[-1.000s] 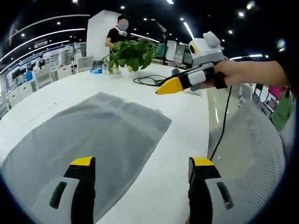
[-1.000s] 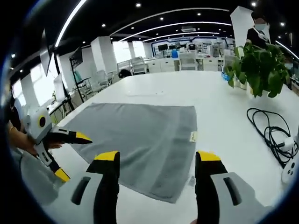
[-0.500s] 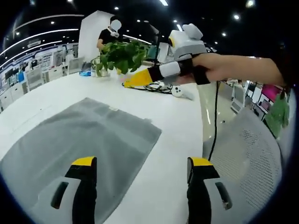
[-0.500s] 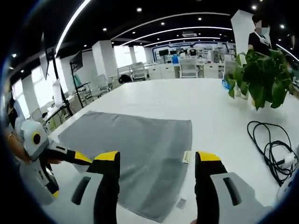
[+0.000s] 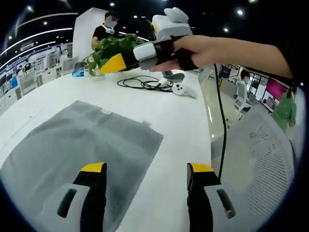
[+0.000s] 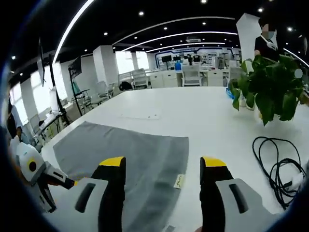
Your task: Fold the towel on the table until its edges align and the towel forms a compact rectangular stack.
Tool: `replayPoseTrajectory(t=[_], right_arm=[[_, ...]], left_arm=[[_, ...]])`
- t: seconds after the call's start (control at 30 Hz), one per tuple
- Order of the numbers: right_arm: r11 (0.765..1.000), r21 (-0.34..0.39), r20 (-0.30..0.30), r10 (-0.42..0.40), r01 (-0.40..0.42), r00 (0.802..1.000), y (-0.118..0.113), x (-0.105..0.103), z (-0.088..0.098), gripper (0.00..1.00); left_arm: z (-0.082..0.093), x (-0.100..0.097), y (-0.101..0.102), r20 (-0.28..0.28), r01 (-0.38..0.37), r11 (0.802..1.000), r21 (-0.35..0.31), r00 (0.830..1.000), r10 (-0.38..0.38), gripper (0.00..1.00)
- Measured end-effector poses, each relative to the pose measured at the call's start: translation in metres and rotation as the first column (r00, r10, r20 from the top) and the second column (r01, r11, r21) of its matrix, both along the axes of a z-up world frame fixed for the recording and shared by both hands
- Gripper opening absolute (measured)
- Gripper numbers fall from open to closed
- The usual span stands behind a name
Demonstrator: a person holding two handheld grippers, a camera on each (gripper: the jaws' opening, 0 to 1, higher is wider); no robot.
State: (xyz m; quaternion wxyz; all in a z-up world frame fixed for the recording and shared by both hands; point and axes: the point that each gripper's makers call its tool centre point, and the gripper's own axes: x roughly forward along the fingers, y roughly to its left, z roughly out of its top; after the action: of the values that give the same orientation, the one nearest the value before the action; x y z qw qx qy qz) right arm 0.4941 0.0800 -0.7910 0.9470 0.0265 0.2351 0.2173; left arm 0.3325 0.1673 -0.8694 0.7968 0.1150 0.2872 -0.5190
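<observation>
On the white desk (image 5: 178,121) the grey towel (image 5: 82,145) lies spread flat in a single layer, so by my judgement no fold is made yet and all folding remains. Left gripper (image 5: 147,171) hovers with fingers wide, the towel at ten o'clock under its left finger. Right gripper (image 6: 161,166) likewise gapes, holding nothing, towel corner between its fingers.

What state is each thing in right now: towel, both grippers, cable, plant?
Towel: spread flat, unfolded, on the table.
Left gripper: open, empty, above the towel's near edge.
Right gripper: open, empty, above the towel.
Cable: loosely coiled on table.
Plant: upright.
</observation>
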Motion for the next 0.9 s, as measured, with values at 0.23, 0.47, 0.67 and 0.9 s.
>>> replayPoseTrajectory(t=[0.23, 0.47, 0.67, 0.9], right_arm=[[1.0, 0.006, -0.004, 0.01, -0.01, 1.0, -0.002, 0.019, -0.006, 0.6], [1.0, 0.017, -0.024, 0.012, -0.011, 1.0, -0.004, 0.032, -0.021, 0.58], [1.0, 0.007, -0.03, 0.016, -0.016, 0.999, -0.001, 0.045, -0.027, 0.57], [1.0, 0.003, -0.036, 0.009, -0.009, 0.999, 0.001, 0.064, -0.035, 0.54]], left_arm=[[-0.007, 0.004, -0.022, 0.008, 0.052, 0.998, 0.024, 0.999, -0.052, 0.67], [-0.011, 0.01, -0.038, 0.025, 0.085, 0.996, 0.04, 0.996, -0.086, 0.64], [-0.013, 0.011, -0.049, 0.043, 0.116, 0.992, 0.055, 0.992, -0.118, 0.6], [-0.018, 0.006, -0.066, 0.079, 0.192, 0.978, 0.082, 0.977, -0.198, 0.5]])
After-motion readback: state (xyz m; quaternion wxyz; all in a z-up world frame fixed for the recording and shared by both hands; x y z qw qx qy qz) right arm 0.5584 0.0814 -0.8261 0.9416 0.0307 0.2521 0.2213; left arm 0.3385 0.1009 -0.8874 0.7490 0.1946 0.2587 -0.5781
